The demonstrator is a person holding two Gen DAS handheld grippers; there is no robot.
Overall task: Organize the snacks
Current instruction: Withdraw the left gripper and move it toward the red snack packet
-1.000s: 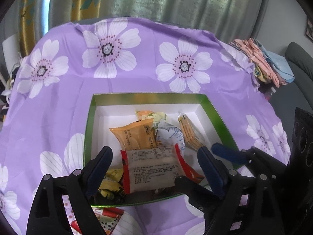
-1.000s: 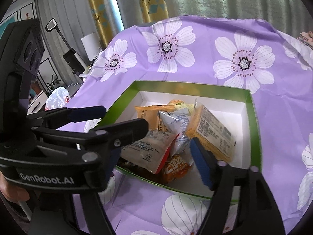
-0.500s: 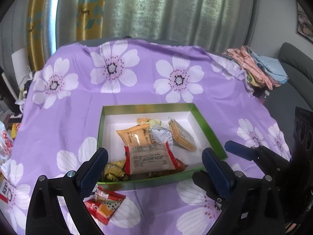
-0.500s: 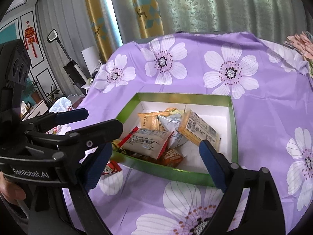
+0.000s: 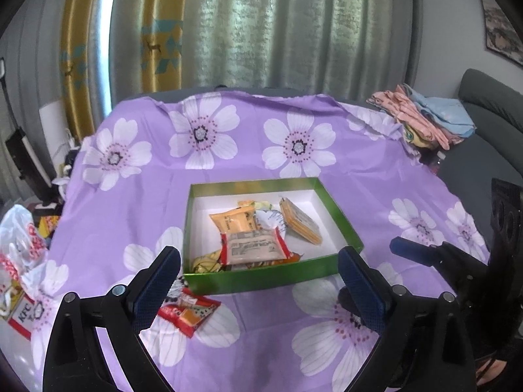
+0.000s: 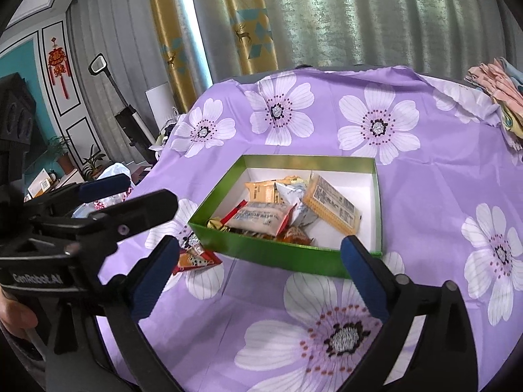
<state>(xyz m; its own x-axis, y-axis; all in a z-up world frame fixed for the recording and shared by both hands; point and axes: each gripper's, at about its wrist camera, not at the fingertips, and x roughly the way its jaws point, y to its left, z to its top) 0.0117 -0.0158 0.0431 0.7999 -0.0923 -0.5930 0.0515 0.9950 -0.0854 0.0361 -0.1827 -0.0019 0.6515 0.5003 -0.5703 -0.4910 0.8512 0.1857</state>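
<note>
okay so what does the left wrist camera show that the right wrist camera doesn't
Only the left wrist view shows the KFC bag and grey sofa. Only the right wrist view shows the red wall ornament, potted plants and upright vacuum. Both show the green box of snacks and the red packet outside it.

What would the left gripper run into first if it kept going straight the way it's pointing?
Probably the near green wall of the snack box, or the purple tablecloth just short of it; depth is unclear. The left gripper is empty.

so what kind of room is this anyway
Most likely a home living room: long curtains behind a table under a purple flowered cloth, a grey sofa beside it, and a red hanging ornament on the wall.
</note>
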